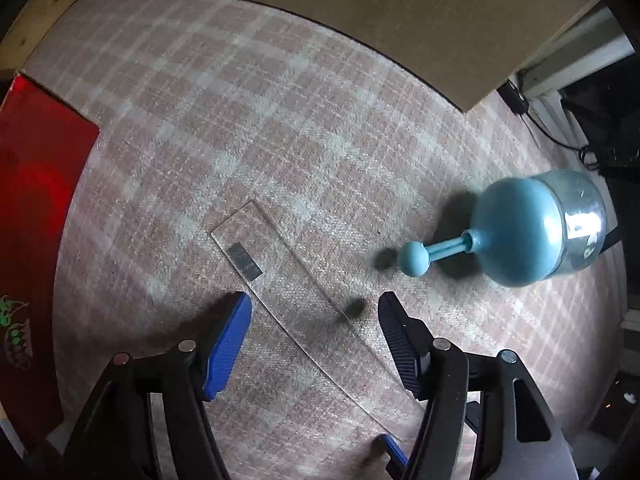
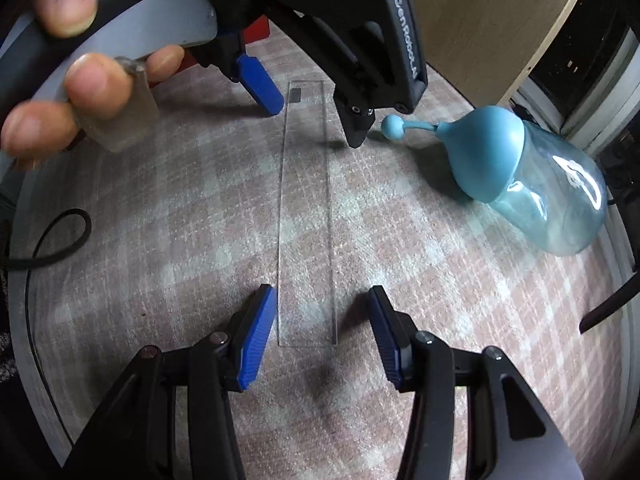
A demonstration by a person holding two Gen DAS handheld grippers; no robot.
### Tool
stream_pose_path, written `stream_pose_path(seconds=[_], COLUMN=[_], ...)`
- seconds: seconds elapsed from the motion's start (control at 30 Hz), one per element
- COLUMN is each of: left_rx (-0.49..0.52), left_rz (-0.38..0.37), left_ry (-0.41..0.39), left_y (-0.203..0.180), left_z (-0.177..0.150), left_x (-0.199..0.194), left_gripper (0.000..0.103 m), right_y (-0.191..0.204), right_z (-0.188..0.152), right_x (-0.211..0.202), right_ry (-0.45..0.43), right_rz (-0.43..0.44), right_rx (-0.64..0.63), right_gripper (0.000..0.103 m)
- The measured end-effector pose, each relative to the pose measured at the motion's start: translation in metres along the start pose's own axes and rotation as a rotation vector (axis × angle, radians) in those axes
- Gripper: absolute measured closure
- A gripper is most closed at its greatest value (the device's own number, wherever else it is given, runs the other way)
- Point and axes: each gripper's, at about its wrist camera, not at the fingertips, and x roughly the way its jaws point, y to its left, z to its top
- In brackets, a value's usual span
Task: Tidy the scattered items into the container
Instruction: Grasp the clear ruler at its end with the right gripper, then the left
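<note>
Plaid cloth (image 2: 460,280) bears clear strip (image 2: 306,220), blue bottle (image 2: 532,176).

Pink-checked cloth (image 1: 280,120), teal bottle (image 1: 532,232), red box (image 1: 36,200)

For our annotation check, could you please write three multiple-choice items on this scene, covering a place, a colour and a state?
1. Where is the clear ruler lying?
A. on the checked cloth
B. inside the red box
C. on the bottle

2. What colour is the spray bottle top?
A. red
B. light blue
C. yellow

3. How is the right claw?
A. shut on the ruler
B. shut on the bottle
C. open

Answers: 1 A, it lies flat on the checked cloth; 2 B, the pump cap is light blue; 3 C, its blue pads stand apart either side of the ruler's end.
</note>
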Motion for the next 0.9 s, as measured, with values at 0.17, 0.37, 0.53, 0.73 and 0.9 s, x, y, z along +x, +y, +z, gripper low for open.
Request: stream_pose_path(seconds=[0.17,0.37,0.53,0.73,0.9], left_rx=[-0.021,-0.052,-0.042,0.001,0.022], left_rz=[-0.013,-0.099,-0.117,-0.158,-0.208], left_ry=[-0.021,-0.014,-0.051,-0.053,-0.026], left_y=[0.010,0.027,0.032,0.022,0.015], left_z=[-0.012,-0.026,-0.042,-0.059,-0.059], left_x=[-0.008,-0.015,-0.029,-0.043,-0.046], left_gripper=[0.086,0.103,0.094,0.065,0.063], right_y=[0.007,-0.005,-0.026,-0.048,-0.048], right_z=[-0.001,-0.001,-0.012,-0.025,-0.026], right_x=[-0.002,-0.005,-0.010,-0.025,-0.029], right_ry=[0.025,0.025,0.004,-0.068,-0.083], right_rz=[0.010,0.070,0.203,0.277,0.318], right_rx=[-0.012,0.085,0.245,0.390,0.435], right_gripper=[0.074,0.074,0.074,0.074,0.074])
